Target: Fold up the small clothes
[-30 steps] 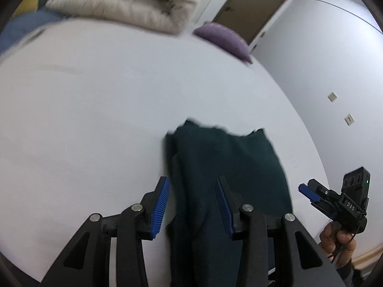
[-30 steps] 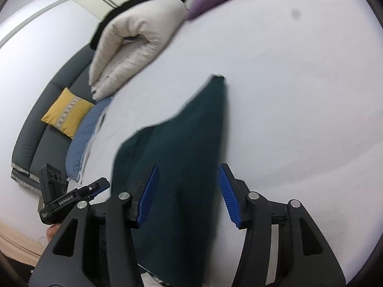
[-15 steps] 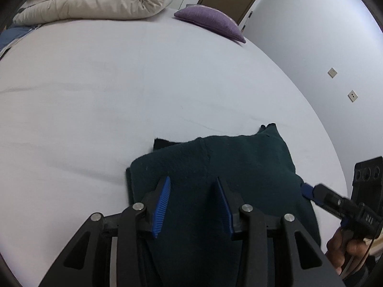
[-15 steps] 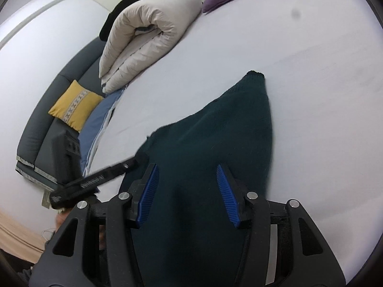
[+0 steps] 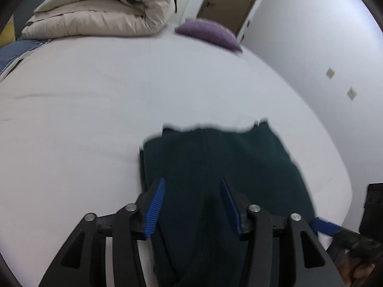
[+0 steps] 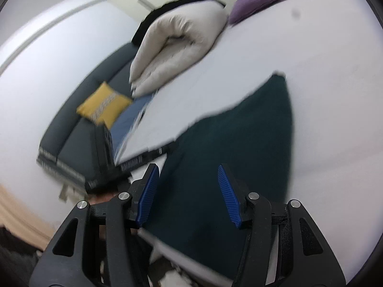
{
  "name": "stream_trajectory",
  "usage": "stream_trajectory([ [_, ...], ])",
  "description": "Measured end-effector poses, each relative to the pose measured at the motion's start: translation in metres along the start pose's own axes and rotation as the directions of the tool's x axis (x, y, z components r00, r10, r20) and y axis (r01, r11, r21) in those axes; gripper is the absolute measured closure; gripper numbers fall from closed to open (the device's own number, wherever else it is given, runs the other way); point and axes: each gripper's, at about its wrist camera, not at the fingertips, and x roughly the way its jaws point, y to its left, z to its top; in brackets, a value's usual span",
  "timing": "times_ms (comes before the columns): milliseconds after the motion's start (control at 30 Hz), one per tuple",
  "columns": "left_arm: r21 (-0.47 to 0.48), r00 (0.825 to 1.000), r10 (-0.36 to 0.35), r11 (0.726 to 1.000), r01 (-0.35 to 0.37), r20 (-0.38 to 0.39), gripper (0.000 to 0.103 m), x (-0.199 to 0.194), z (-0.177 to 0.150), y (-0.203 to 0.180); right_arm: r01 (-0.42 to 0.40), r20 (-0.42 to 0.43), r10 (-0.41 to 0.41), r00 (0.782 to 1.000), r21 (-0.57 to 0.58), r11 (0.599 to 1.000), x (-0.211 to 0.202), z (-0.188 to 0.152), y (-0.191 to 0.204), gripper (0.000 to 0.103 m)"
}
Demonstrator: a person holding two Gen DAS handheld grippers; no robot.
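Both the left hand-held gripper (image 5: 192, 203) and the right hand-held gripper (image 6: 188, 195) were spread wide, pinching nothing, above the dark green garment (image 5: 222, 167) lying lower centre on the bed (image 5: 83, 119).

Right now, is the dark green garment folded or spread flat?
Folded: the dark green garment shows doubled layers along its left edge, lying on the white bedsheet.

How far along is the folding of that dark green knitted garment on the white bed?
Partly done: the dark green knitted garment lies on the white bed sheet with a doubled layer showing along its left edge. In hand: nothing; the left gripper and right gripper hover open above it. Left: probably another fold, though blur hides the details.
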Motion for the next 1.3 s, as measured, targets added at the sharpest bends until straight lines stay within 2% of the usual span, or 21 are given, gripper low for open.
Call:
stream_trajectory([
  [100, 0.017, 1.0, 0.01, 1.0, -0.01, 0.001, 0.051, 0.004, -0.007, 0.001, 0.031, -0.103, -0.026, 0.994, 0.045, 0.999, 0.026, -0.026, -0.023, 0.049],
  [233, 0.044, 0.996, 0.048, 0.998, -0.051, 0.076, 0.051, -0.028, -0.008, -0.009, 0.071, -0.063, -0.071, 0.995, -0.003, 0.997, 0.013, -0.026, -0.004, 0.048],
  [300, 0.098, 0.981, 0.099, 0.988, -0.116, 0.169, 0.039, -0.057, -0.014, -0.023, 0.11, -0.011, -0.112, 0.994, -0.083, 0.99, -0.003, -0.021, 0.018, 0.048],
  [367, 0.126, 0.945, 0.162, 0.971, -0.204, 0.284, 0.011, -0.089, -0.022, -0.038, 0.17, 0.053, -0.163, 0.985, -0.152, 0.974, -0.021, -0.016, 0.041, 0.048],
  [433, 0.13, 0.886, 0.213, 0.949, -0.288, 0.412, 0.0, -0.122, -0.033, -0.054, 0.225, 0.129, -0.201, 0.971, -0.206, 0.952, -0.039, -0.013, 0.062, 0.045],
  [500, 0.11, 0.819, 0.242, 0.932, -0.346, 0.521, 0.0, -0.155, -0.045, -0.068, 0.306, 0.219, -0.255, 0.942, -0.249, 0.919, -0.057, -0.007, 0.085, 0.034],
  [533, 0.099, 0.795, 0.253, 0.927, -0.363, 0.551, 0.0, -0.168, -0.05, -0.075, 0.348, 0.266, -0.278, 0.923, -0.265, 0.899, -0.065, -0.008, 0.095, 0.03],
  [600, 0.076, 0.761, 0.278, 0.916, -0.394, 0.587, 0.0, -0.184, -0.049, -0.083, 0.426, 0.389, -0.3, 0.871, -0.294, 0.856, -0.087, -0.009, 0.117, 0.011],
  [633, 0.06, 0.734, 0.29, 0.91, -0.409, 0.614, 0.0, -0.196, -0.051, -0.09, 0.45, 0.437, -0.299, 0.848, -0.298, 0.842, -0.095, -0.01, 0.125, 0.006],
  [700, 0.052, 0.704, 0.277, 0.912, -0.407, 0.653, 0.0, -0.215, -0.047, -0.097, 0.496, 0.537, -0.281, 0.795, -0.31, 0.811, -0.115, -0.012, 0.143, 0.001],
  [767, 0.049, 0.692, 0.267, 0.915, -0.4, 0.67, 0.0, -0.233, -0.043, -0.103, 0.521, 0.576, -0.276, 0.769, -0.316, 0.793, -0.129, -0.01, 0.155, 0.0],
  [833, 0.061, 0.703, 0.293, 0.9, -0.432, 0.648, 0.0, -0.242, -0.036, -0.108, 0.536, 0.591, -0.284, 0.755, -0.307, 0.786, -0.143, -0.007, 0.166, 0.0],
  [900, 0.082, 0.728, 0.307, 0.891, -0.446, 0.613, 0.0, -0.243, -0.03, -0.111, 0.565, 0.615, -0.316, 0.722, -0.262, 0.782, -0.158, -0.004, 0.176, 0.0],
  [967, 0.081, 0.753, 0.312, 0.897, -0.434, 0.579, 0.0, -0.238, -0.028, -0.111, 0.567, 0.627, -0.32, 0.71, -0.24, 0.788, -0.169, -0.002, 0.181, 0.0],
  [1033, 0.073, 0.775, 0.332, 0.897, -0.435, 0.538, 0.0, -0.228, -0.032, -0.112, 0.55, 0.593, -0.32, 0.739, -0.256, 0.795, -0.173, 0.0, 0.184, 0.0],
  [1100, 0.07, 0.81, 0.388, 0.884, -0.462, 0.439, 0.0, -0.206, -0.034, -0.111, 0.539, 0.542, -0.336, 0.771, -0.272, 0.797, -0.172, 0.001, 0.185, 0.0],
  [1133, 0.078, 0.838, 0.386, 0.891, -0.446, 0.386, 0.0, -0.194, -0.034, -0.108, 0.55, 0.507, -0.371, 0.778, -0.267, 0.791, -0.167, 0.002, 0.183, 0.0],
  [1167, 0.074, 0.877, 0.352, 0.915, -0.396, 0.326, 0.0, -0.182, -0.037, -0.102, 0.564, 0.488, -0.397, 0.777, -0.26, 0.784, -0.166, 0.001, 0.182, 0.0],
  [1233, 0.041, 0.926, 0.306, 0.946, -0.322, 0.223, 0.0, -0.163, -0.042, -0.09, 0.608, 0.434, -0.478, 0.764, -0.233, 0.759, -0.15, 0.002, 0.171, 0.0],
  [1267, 0.026, 0.939, 0.3, 0.951, -0.308, 0.166, 0.0, -0.151, -0.046, -0.084, 0.631, 0.387, -0.529, 0.755, -0.212, 0.746, -0.139, 0.002, 0.161, 0.0],
  [1300, 0.023, 0.942, 0.305, 0.95, -0.31, 0.138, 0.0, -0.143, -0.05, -0.081, 0.641, 0.349, -0.558, 0.753, -0.2, 0.741, -0.131, 0.001, 0.153, 0.0],
])
